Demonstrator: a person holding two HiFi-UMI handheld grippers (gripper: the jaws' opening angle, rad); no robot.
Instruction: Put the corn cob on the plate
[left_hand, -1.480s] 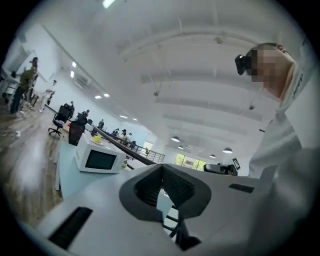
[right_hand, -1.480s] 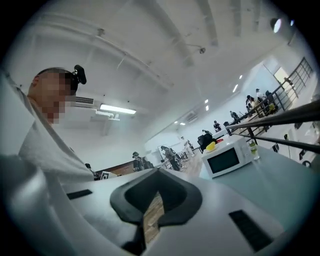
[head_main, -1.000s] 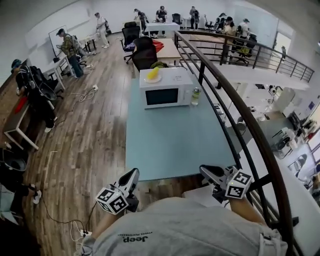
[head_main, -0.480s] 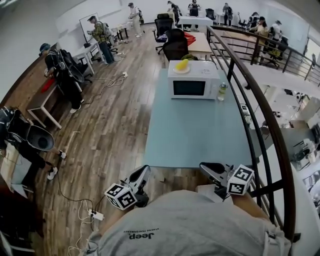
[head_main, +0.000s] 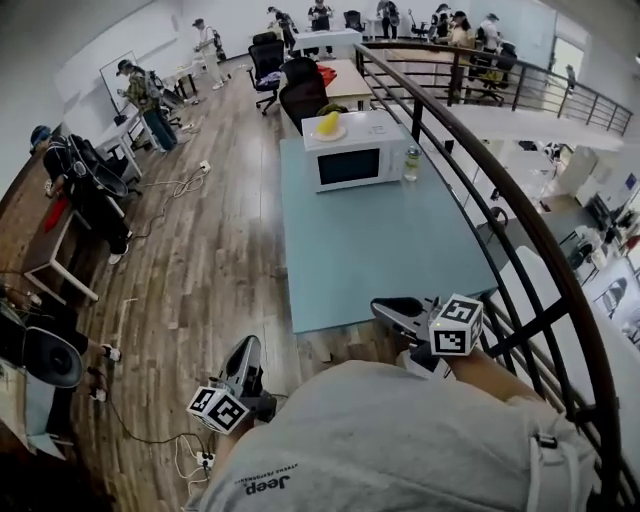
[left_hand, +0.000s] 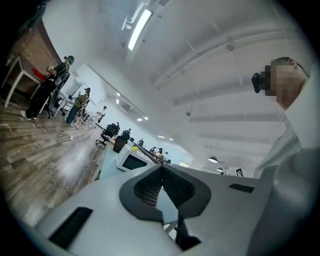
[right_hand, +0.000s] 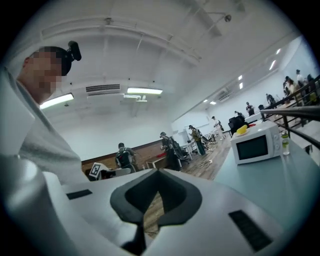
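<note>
While L gripper (head_main: 245, 348) and R gripper (head_main: 382, 308) have fingers closed, nothing between them, both by the table (head_main: 390, 250) near edge, corn cob (head_main: 328, 122) lies on plate (head_main: 337, 134) atop microwave (head_main: 352, 162) at far edge. Bottle (head_main: 409, 165) stands just beside microwave, right side.

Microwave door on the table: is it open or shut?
Shut. The microwave shows its dark window flat against the front in the head view, with no door swung out.

The person wears a grey shirt (head_main: 400, 440) (small dark Jeep lettering).
</note>
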